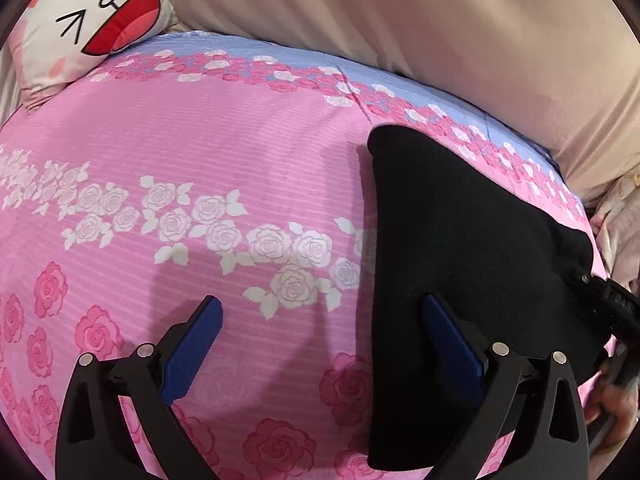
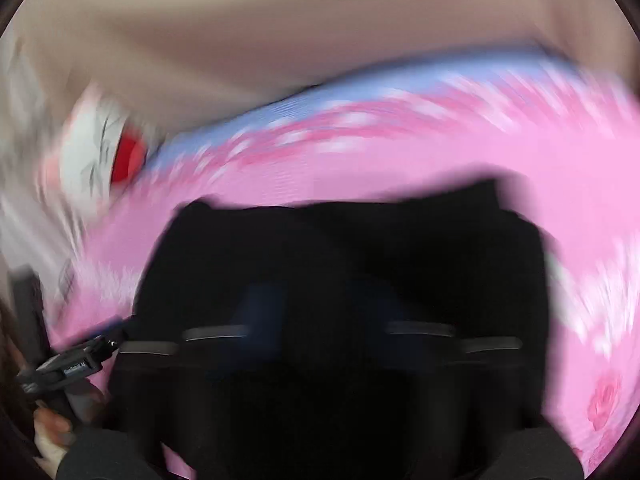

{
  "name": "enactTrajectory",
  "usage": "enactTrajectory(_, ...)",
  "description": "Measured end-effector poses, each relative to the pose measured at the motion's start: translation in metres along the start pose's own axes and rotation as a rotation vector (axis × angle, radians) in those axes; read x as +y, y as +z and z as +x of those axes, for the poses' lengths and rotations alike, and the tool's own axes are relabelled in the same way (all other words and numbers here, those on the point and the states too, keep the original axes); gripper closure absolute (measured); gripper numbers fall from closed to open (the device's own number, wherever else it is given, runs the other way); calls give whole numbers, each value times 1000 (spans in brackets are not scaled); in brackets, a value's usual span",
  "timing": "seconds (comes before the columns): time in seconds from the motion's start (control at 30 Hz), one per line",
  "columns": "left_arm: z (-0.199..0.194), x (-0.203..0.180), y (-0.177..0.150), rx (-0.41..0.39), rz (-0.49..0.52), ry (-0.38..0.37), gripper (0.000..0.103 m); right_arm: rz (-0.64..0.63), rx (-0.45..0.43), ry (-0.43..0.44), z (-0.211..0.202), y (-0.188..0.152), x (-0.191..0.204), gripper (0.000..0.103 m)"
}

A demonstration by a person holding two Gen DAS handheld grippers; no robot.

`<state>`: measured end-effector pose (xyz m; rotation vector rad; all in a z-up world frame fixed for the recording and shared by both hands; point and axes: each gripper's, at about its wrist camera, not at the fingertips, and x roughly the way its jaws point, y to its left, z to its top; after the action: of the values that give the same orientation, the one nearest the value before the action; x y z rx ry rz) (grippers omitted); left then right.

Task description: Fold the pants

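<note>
Pink rose bedsheet; folded black pants on it.

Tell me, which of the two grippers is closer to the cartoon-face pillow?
Left, as far as one can judge. The left gripper hangs over the pink sheet, the pillow beyond it. The right gripper is over the black pants, further over.

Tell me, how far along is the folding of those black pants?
Nearly done, it seems. The black pants already lie as a compact folded block on the pink floral bedsheet. The left gripper hovers with its fingers wide open, one over the sheet, one over the pants' edge, holding nothing. The right wrist view is too blurred to tell a grip. Perhaps only a last tidy-up remains.
</note>
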<state>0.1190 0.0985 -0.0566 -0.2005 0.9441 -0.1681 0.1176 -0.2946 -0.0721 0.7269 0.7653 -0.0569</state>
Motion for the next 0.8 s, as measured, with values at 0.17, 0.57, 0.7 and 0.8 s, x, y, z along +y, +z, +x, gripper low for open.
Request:
enactTrajectory(0.17,-33,-21,28,-98,23,38,8,-125,-76,-4,-52,-10,35,73)
enactTrajectory(0.57,74,-42,99,23,-7,133,5,-240,-84,-140,-49,-17,30,78)
enactTrajectory(0.7,65,-42,103,-7,18,172,5,-401,-25,-279,-37,-34,32,40)
enactTrajectory(0.8,24,-45,97,-95,69,236,8,-248,-21,-184,-56,-41,-11,39)
